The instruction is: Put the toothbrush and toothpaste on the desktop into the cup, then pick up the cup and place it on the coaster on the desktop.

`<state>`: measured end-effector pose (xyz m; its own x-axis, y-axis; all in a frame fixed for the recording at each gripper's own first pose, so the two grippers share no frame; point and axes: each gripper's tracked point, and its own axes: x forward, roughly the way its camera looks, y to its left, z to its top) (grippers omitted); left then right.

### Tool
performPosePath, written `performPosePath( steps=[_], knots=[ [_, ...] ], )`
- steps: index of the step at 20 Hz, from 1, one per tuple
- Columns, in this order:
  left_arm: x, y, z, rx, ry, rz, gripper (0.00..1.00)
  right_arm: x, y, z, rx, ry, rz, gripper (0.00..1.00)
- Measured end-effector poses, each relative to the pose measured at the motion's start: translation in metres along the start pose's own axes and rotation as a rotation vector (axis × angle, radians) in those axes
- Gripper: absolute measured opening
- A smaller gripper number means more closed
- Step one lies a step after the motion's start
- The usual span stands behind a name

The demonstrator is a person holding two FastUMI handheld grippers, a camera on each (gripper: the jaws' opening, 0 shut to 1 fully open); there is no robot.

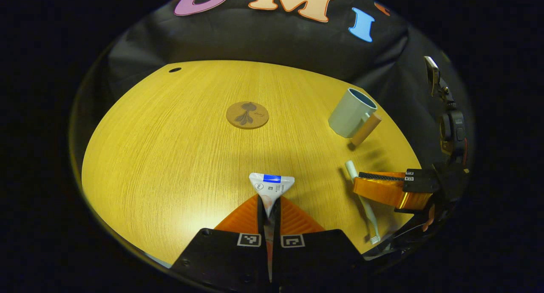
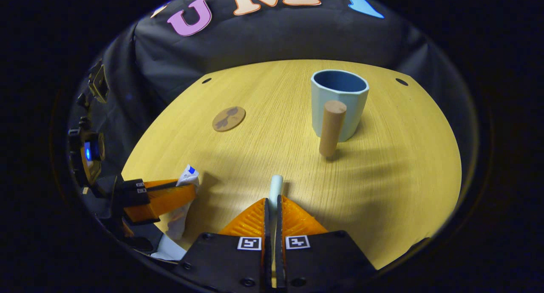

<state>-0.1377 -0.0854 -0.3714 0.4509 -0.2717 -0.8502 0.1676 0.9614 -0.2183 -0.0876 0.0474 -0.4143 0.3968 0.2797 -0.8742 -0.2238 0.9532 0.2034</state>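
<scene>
Two hand-held grippers are at work over the yellow wooden bench (image 1: 170, 148), and we take things from left to right. In the left gripper view, the round brown coaster (image 1: 247, 115) lies flat on the bench toward the far side, well apart from everything else. Nearer, at bottom centre, our left hand-held gripper (image 1: 269, 208) has its fingers pressed together on the toothpaste (image 1: 271, 186), whose flat crimped end with a blue band fans out beyond the fingertips. Farther right the pale blue cup (image 1: 350, 112) stands upright near the bench's far right edge, its stubby wooden handle (image 1: 365, 130) sticking out toward us. Below it, the right hand-held gripper (image 1: 359, 180) pinches the white toothbrush (image 1: 369, 216) near one end, the rest of the brush trailing toward the near edge with its bristle head lowest; we cannot tell whether it touches the bench.

In the right gripper view, the left hand-held gripper (image 2: 193, 189) shows at the left with the toothpaste (image 2: 187, 178) clamped in it. The coaster (image 2: 229, 118) sits beyond. At bottom centre our fingers close on the toothbrush (image 2: 276, 186), its rounded end poking out. The cup (image 2: 339, 103) stands ahead to the right, open mouth up.
</scene>
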Motion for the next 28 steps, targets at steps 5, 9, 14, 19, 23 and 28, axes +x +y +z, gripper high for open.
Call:
performPosePath(
  steps=[5,9,14,19,23,28],
  knots=[
    [-0.010,-0.007,0.006,0.032,-0.016,-0.023,0.02,-0.024,-0.001,0.037,0.058,-0.084,0.028,0.06],
    [-0.017,-0.015,0.013,0.032,-0.027,-0.046,0.02,-0.044,0.002,0.082,0.134,-0.176,0.073,0.06],
    [-0.024,-0.021,0.018,0.038,-0.040,-0.066,0.02,-0.063,-0.016,0.143,0.178,-0.313,0.077,0.06],
    [-0.031,-0.023,0.023,0.035,-0.056,-0.064,0.02,-0.058,-0.041,0.190,0.193,-0.409,0.054,0.06],
    [-0.035,-0.025,0.026,0.014,-0.068,-0.055,0.02,-0.055,-0.053,0.228,0.131,-0.518,0.023,0.06],
    [-0.041,-0.025,0.029,-0.035,-0.083,-0.038,0.02,-0.045,-0.074,0.267,0.109,-0.639,-0.051,0.06]
  ],
)
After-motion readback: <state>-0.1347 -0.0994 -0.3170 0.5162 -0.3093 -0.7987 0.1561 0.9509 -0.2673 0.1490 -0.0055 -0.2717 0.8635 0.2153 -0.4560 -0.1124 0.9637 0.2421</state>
